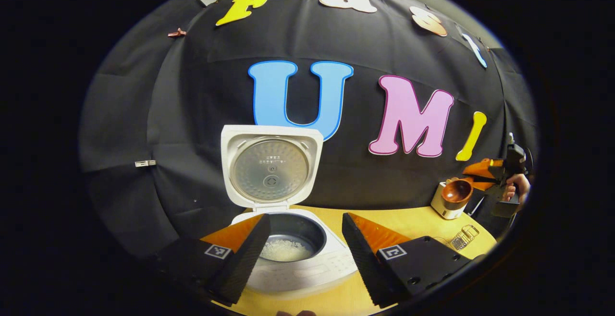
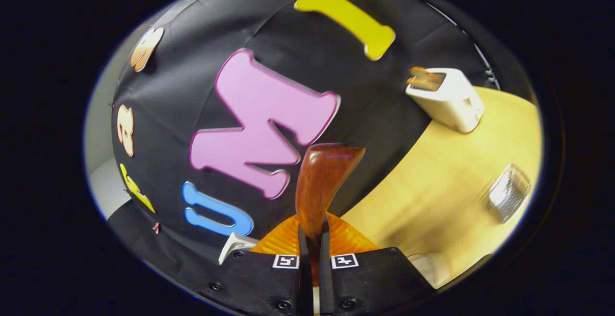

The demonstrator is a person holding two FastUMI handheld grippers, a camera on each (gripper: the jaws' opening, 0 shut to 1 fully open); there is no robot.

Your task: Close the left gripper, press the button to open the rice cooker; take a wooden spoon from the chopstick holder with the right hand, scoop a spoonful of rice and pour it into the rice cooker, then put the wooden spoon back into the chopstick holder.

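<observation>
- Right now the left claw (image 1: 302, 253) is hanging open just in front of the rice cooker (image 1: 307, 268), its two fingers spread wide to either side of the pot.
- The rice cooker is sitting on the near left part of the yellow worktop (image 1: 408, 222) with its lid (image 1: 270, 167) standing upright at the far side.
- A small heap of white rice (image 1: 284, 250) is lying at the bottom of the dark inner pot.
- In the left gripper view, the right claw (image 1: 485, 176) is hovering at the far right, held by a hand (image 1: 518, 186), above the white chopstick holder (image 1: 444, 205).
- The right claw (image 2: 312, 249) is gripping the wooden spoon (image 2: 319, 181) by its handle, both fingers pressing on it.
- The spoon's bowl (image 1: 456, 191) is showing just over the holder's top; whether it is touching the holder cannot be told.
- A small wire basket (image 1: 463, 237) is lying on the worktop, near the holder.
- In the right gripper view, a white toaster (image 2: 449, 97) is standing at the worktop's far edge against the black cloth.
</observation>
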